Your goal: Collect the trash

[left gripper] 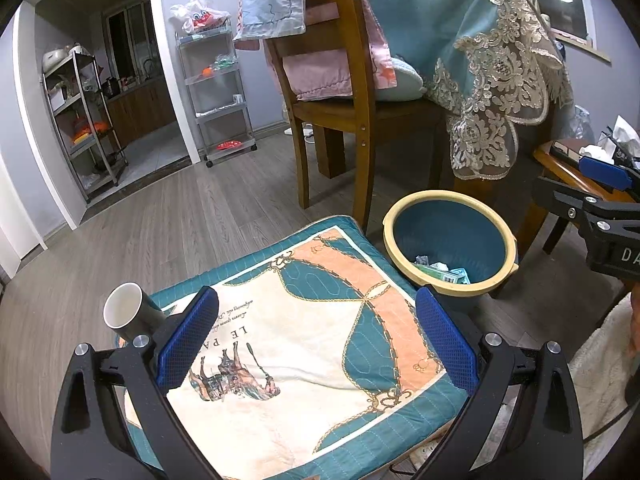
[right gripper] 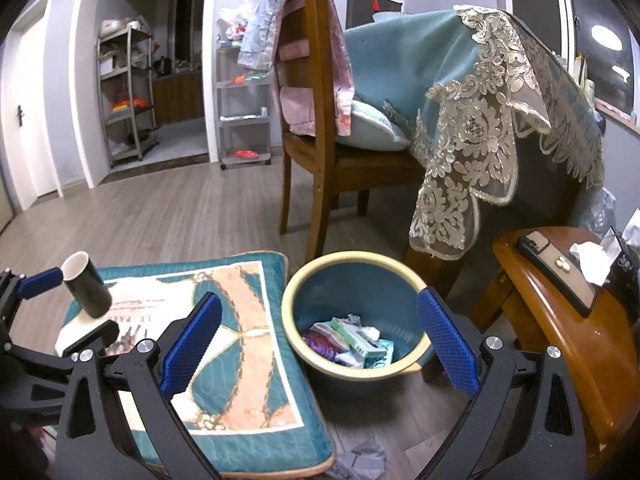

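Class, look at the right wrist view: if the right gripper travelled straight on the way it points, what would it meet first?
Probably the trash bin: the open right gripper frames its inside and the trash there. Depth is unclear.

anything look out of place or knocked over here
Yes. A paper cup lies tipped on the cushion, and crumpled grey trash sits on the floor just short of the bin. Both grippers are open and empty.

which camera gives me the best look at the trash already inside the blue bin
The right wrist view. It looks down into the bin, so the wrappers and small box on its bottom show clearly. The left wrist view sees the same bin from farther off, its near rim hiding most of the trash.
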A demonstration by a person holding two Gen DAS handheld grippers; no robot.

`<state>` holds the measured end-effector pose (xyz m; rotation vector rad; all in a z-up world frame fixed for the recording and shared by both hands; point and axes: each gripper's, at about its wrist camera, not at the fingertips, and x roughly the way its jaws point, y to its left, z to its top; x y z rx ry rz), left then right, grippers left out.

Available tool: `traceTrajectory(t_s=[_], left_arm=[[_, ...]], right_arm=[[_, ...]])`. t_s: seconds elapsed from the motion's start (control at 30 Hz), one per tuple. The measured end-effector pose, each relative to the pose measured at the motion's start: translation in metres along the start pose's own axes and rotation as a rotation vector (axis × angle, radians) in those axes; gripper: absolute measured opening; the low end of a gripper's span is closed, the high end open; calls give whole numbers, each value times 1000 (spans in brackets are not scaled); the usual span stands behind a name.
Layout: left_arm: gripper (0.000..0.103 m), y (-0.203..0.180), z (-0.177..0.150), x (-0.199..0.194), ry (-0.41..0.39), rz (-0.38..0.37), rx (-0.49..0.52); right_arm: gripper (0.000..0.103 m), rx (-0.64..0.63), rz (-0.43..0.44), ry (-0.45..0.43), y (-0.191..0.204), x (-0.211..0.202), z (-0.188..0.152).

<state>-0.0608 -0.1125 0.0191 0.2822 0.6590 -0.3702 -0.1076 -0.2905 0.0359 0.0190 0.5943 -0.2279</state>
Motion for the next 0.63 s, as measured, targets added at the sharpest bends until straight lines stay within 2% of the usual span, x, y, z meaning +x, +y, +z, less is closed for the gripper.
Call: traceTrajectory(t_s=[0.13, 0.4, 0.63], left_arm=[[97, 1, 0, 0, 1, -2, -6], [97, 2, -1, 6, 30, -74, -23], [97, 4, -1, 4, 23, -51, -26]], right_arm=[[97, -1, 0, 1, 0, 0, -1], [97, 2, -1, 8, 1, 4, 1], [97, 8, -3, 12, 2, 4, 0]])
